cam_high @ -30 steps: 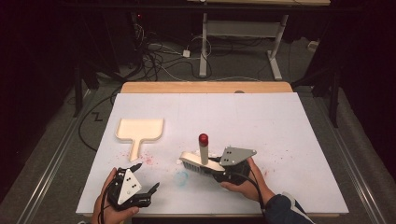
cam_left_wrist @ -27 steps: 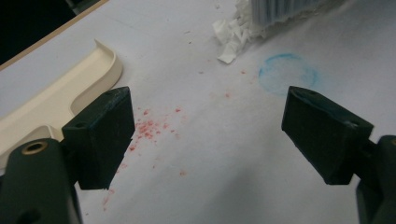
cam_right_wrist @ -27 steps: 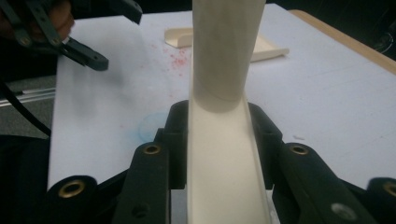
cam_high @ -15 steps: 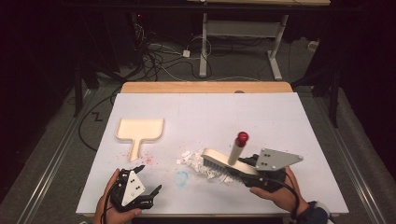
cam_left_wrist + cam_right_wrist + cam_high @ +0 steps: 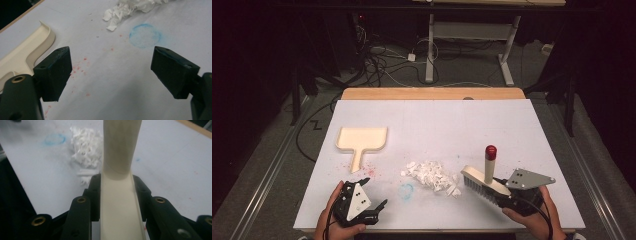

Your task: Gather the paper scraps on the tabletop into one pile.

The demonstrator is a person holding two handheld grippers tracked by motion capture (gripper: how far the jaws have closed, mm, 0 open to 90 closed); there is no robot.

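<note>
A cream hand brush [image 5: 480, 181] with a red-tipped handle [image 5: 490, 152] rests bristles-down at the front right of the white table. My right gripper [image 5: 500, 193] is shut on the back of its body; in the right gripper view both jaws press the cream brush [image 5: 120, 202] from either side. A pile of white paper scraps [image 5: 431, 174] lies just left of the bristles. A cream dustpan [image 5: 361, 140] lies flat at the left, handle toward me. My left gripper [image 5: 373, 194] hovers near the front edge, open, with bare table between its jaws [image 5: 110, 65].
A blue chalk ring [image 5: 406, 190] and red specks [image 5: 368, 170] mark the white sheet [image 5: 437, 125]. The dustpan's rim [image 5: 48, 35] sits just left of the left jaw. A wooden strip [image 5: 432, 93] borders the far edge; cables and desk legs lie beyond.
My right gripper has carried the brush from the table's middle to the right, uncovering the pile of scraps. The left gripper has stayed put.
</note>
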